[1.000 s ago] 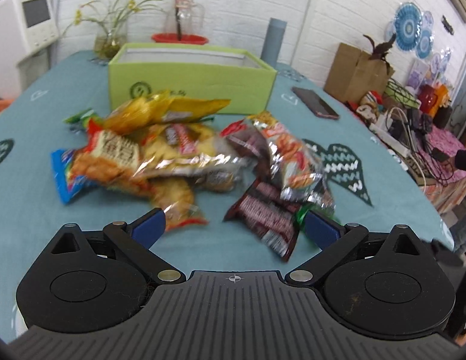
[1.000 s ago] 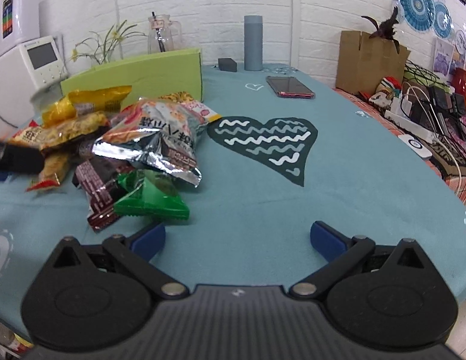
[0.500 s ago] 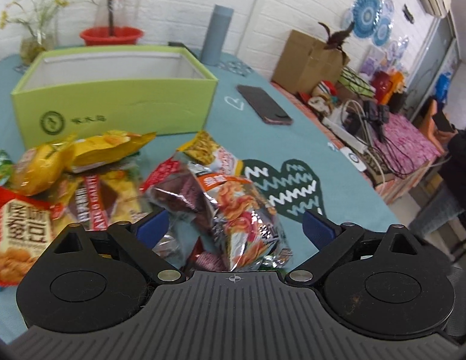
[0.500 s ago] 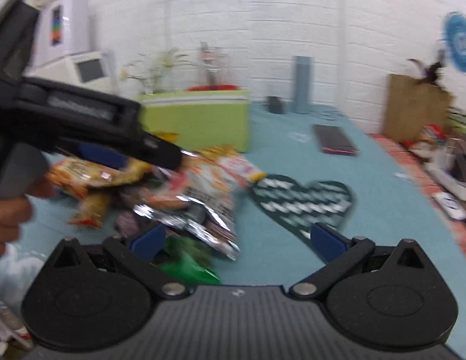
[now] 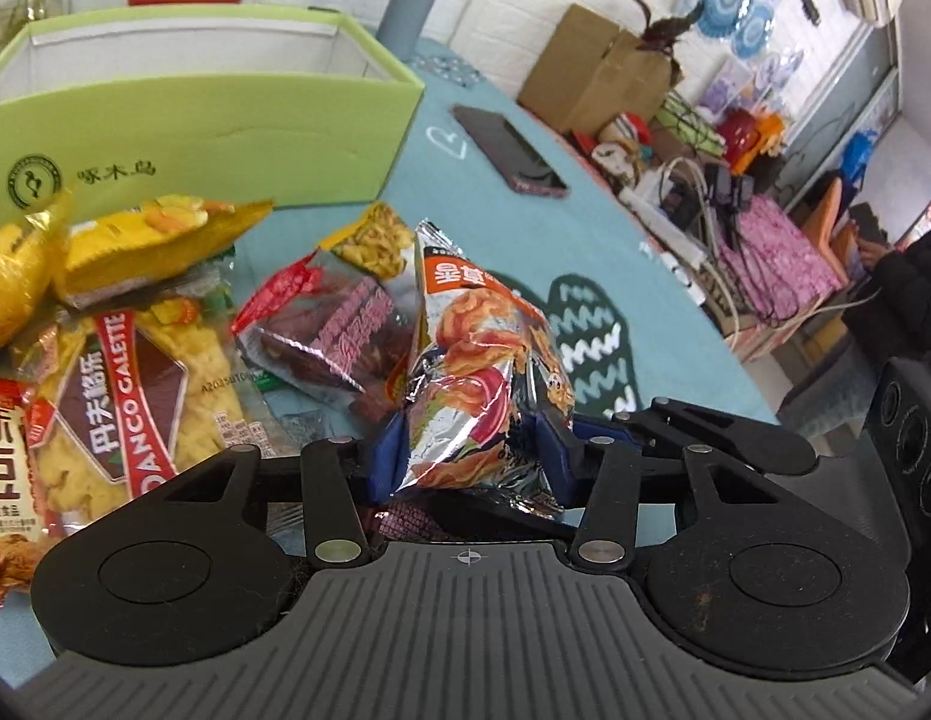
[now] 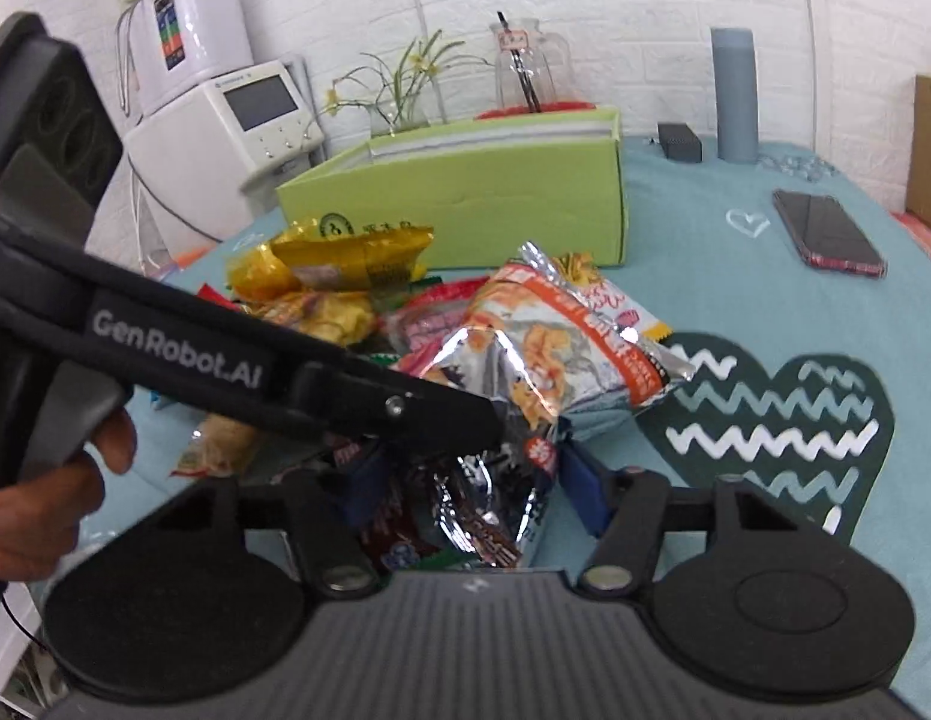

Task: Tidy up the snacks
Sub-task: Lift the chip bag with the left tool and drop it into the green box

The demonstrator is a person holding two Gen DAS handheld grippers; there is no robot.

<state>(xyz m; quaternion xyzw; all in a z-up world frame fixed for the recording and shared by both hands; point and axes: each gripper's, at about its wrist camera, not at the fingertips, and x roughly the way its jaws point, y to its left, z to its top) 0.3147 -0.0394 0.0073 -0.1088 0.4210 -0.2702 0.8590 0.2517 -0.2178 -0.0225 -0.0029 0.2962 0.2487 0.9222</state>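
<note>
A puffy orange-and-silver snack bag [image 5: 477, 348] stands tilted at the right edge of a pile of snack packets on the teal tablecloth. My left gripper [image 5: 468, 456] is closing, and its blue pads pinch the bag's crumpled lower end. My right gripper [image 6: 471, 483] is closing too, its pads against the silvery lower end of the same bag [image 6: 561, 330], with a dark red packet under it. One of the left gripper's fingers [image 6: 405, 405] crosses in front. The open green box [image 5: 225, 126] stands just behind the pile.
Yellow packets [image 5: 153, 240], a Danco Galette bag [image 5: 141, 396] and a dark red packet [image 5: 327, 336] lie left of the held bag. A phone [image 6: 828, 237] and a grey cylinder [image 6: 732, 96] are at the back right. A hand [image 6: 39, 498] holds the left tool.
Both grippers stood open and short of the pile. The left one came in over the pile and closed on the orange-and-silver bag. The right one swung left and closed on it too.
</note>
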